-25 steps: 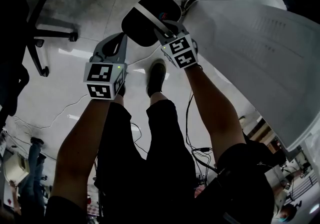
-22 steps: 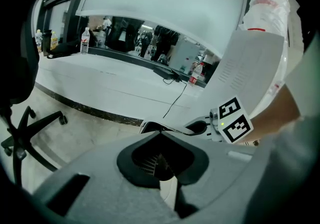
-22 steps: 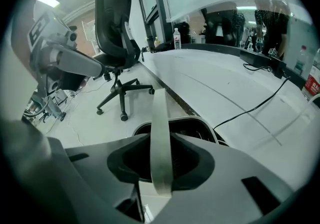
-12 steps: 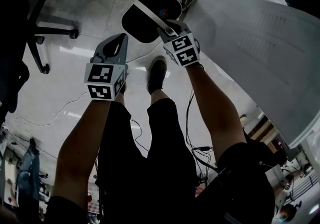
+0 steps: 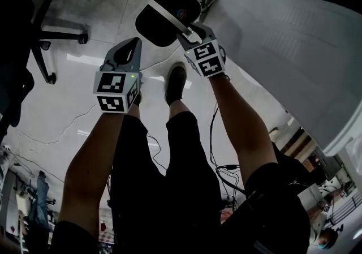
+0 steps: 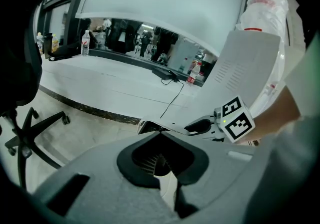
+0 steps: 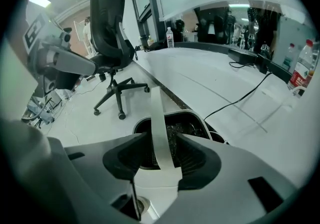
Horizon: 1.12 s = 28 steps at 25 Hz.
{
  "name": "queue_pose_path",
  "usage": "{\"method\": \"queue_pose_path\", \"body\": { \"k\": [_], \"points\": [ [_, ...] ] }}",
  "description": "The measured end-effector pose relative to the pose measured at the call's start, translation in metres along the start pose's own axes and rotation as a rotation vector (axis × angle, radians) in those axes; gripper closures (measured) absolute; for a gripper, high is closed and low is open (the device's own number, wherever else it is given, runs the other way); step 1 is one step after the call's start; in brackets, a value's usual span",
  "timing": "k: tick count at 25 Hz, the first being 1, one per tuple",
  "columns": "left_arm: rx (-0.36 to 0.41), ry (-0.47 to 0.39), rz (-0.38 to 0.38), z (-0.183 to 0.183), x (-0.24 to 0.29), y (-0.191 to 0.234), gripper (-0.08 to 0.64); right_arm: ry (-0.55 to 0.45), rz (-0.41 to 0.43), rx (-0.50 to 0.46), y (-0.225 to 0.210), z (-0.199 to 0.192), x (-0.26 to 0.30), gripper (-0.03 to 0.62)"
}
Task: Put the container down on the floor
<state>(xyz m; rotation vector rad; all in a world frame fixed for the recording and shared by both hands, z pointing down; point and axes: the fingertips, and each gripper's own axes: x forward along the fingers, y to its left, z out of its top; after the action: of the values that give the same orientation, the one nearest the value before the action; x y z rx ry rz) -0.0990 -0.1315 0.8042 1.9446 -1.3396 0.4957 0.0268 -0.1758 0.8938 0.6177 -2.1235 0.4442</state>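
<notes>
The container is a black bin with a white rim and a white strap handle. It sits low by the floor, beside the white desk panel. My right gripper is at the near end of the handle. In the right gripper view the handle runs between the jaws, which are opening, with thin gaps on both sides. My left gripper hangs left of the bin, fingertips together and holding nothing. The left gripper view shows the bin's rim and the right gripper ahead.
A black office chair stands on the floor at the left. The white desk rises on the right. Cables trail over the floor by the person's legs, and a shoe stands just behind the bin.
The bin and the right gripper have shifted slightly away from me, up the view. The left gripper has barely moved.
</notes>
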Motion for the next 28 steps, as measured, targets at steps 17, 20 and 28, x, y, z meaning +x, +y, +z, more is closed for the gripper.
{"method": "queue_pose_path", "body": {
  "k": [17,20,28],
  "points": [
    [0.113,-0.033,-0.037,0.069,-0.071,-0.047,0.549,-0.169,-0.062,0.154,0.016,0.072,-0.133,0.540],
    [0.125,-0.050,-0.040,0.084,-0.087,-0.057,0.549,-0.215,-0.076,0.178,0.022,0.088,-0.160,0.558],
    [0.146,-0.083,-0.036,0.119,-0.122,-0.083,0.549,-0.330,-0.087,0.180,0.033,0.149,-0.233,0.575]
  ]
}}
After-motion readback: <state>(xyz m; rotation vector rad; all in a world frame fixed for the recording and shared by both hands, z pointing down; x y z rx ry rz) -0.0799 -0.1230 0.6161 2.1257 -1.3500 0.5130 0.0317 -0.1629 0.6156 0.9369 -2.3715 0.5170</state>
